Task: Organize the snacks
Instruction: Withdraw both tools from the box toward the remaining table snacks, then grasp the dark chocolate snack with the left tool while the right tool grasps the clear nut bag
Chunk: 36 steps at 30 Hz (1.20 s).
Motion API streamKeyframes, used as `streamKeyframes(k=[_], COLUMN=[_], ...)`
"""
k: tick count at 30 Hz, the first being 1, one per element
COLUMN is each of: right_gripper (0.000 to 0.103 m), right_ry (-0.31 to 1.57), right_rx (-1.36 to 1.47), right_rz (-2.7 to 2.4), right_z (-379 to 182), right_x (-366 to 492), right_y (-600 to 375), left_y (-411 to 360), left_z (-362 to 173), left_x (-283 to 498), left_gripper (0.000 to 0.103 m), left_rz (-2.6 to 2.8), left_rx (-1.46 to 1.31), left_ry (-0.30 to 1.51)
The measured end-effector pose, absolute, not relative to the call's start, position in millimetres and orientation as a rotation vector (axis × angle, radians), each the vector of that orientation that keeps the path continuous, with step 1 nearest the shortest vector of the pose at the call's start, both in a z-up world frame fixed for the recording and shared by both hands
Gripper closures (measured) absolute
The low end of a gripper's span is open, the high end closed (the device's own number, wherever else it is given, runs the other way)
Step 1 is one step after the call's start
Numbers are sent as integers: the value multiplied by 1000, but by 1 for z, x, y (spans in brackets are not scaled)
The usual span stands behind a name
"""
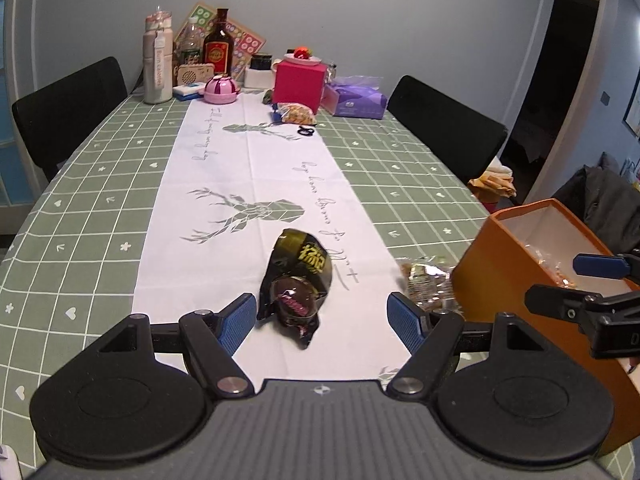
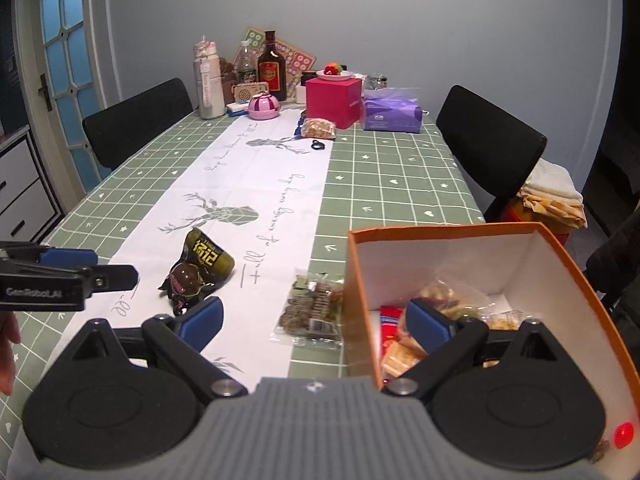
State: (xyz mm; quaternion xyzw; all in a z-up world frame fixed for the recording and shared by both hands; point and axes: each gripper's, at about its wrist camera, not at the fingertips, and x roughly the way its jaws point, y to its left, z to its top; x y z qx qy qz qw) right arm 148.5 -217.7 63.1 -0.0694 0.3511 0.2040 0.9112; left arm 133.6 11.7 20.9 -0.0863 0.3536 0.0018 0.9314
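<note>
The left gripper stands spread wide, tilted down over the white runner of the green checked tablecloth, and nothing is pinched between its blue pads. Just ahead of it, between the two fingers and a little beyond their tips, lies a dark crumpled snack packet with yellow lettering on an olive upper part and a round, glossy maroon patch lower down; neither pad touches it. To the right of that gripper's right finger, close by its tip, lies a clear packet of small brown biscuits, somewhat blurred in the left wrist view.

Further right, the right gripper is also spread apart and angled downward, holding nothing. Its left finger hangs over the runner near the dark packet, the clear biscuit packet lies on the cloth ahead of it between the fingers, and its right finger reaches inside the orange box, which stands touching or almost touching the biscuit packet. Within the white-lined box, around that finger, sit a red wrapper and several pale, clear-wrapped snacks, though what exactly they are is hard to say.
</note>
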Motion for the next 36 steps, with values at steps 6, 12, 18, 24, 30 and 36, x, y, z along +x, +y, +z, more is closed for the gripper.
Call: streamKeyframes(k=[6, 12, 18, 24, 30, 36], right_gripper=[6, 13, 14, 30, 30, 35], right_ry=[721, 663, 638, 703, 762, 772], right_rx=[-215, -319, -377, -314, -303, -400], right_rz=[373, 337, 355, 381, 335, 297], right_z=[41, 34, 30, 22, 7, -8], right_x=[153, 166, 180, 196, 208, 211], right_y=[-190, -171, -153, -141, -133, -107], left_y=[16, 16, 16, 17, 24, 31], left_z=[-7, -22, -38, -51, -59, -57], left_x=[153, 172, 188, 197, 200, 195], left_gripper=[16, 16, 16, 16, 41, 42], left_rz=[48, 61, 47, 49, 40, 25], left_rx=[-146, -123, -128, -114, -125, -108], left_ry=[747, 758, 787, 798, 810, 817])
